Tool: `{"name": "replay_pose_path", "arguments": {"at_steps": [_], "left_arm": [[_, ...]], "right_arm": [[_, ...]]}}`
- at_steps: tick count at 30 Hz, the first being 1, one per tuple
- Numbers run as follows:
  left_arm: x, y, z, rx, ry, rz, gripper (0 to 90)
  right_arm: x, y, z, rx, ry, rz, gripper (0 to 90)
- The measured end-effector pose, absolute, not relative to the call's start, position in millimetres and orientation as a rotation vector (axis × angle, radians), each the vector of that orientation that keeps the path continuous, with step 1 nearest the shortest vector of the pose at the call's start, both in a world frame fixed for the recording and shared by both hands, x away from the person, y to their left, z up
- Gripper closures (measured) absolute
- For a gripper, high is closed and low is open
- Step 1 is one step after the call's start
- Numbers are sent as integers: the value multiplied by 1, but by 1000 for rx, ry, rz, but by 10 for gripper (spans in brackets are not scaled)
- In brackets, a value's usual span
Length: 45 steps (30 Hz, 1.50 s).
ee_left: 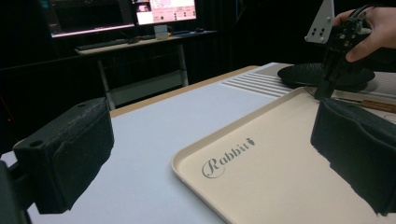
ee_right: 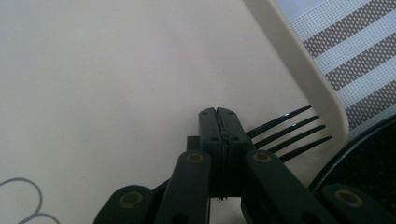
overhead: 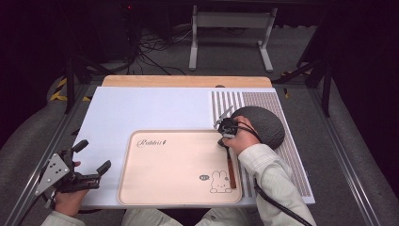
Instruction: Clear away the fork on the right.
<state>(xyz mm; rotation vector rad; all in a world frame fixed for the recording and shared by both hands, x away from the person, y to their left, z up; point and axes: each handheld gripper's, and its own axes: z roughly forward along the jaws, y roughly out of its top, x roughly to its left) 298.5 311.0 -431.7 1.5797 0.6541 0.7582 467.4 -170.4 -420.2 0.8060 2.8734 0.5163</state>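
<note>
The right claw (ee_right: 218, 114) is pinched shut on the neck of a fork (ee_right: 289, 133) lying at the tray's (overhead: 141, 188) three-o'clock rim, a light, stiff, slippery thing best gripped there, while the left claw (overhead: 91, 155) gapes wide, empty.

High view: above the person's edge of the table, facing forward and down; tray (overhead: 179, 165) at 6 o'clock, dark plate (overhead: 263, 123) toward 2 o'clock.
Left gripper view: low over the table, looking level across the tray (ee_left: 261, 163) to the right gripper (ee_left: 332, 79) at 1 o'clock.
Right gripper view: very close above the tray (ee_right: 116, 70), fork (ee_right: 289, 133) at 3 o'clock.
Shared: tray.
</note>
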Motion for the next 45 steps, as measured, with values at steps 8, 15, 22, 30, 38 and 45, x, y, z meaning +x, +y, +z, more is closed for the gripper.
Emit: {"name": "replay_pose_path", "arguments": {"at_steps": [8, 15, 22, 30, 38, 45], "left_arm": [[299, 311, -432, 1584, 655, 756, 1], [297, 311, -432, 1576, 658, 755, 0], [295, 312, -432, 1579, 659, 757, 0], [296, 310, -431, 1577, 663, 753, 0], [297, 309, -432, 1579, 659, 754, 0], [299, 309, -432, 1580, 661, 750, 0]], "right_arm": [[465, -170, -413, 777, 2853, 582, 900], [455, -174, -393, 739, 2766, 744, 636], [436, -191, -374, 674, 2623, 968, 341], [413, -223, -369, 690, 2467, 1119, 231], [392, -256, -362, 716, 2313, 1258, 184], [376, -285, -362, 765, 2217, 1318, 116]]}}
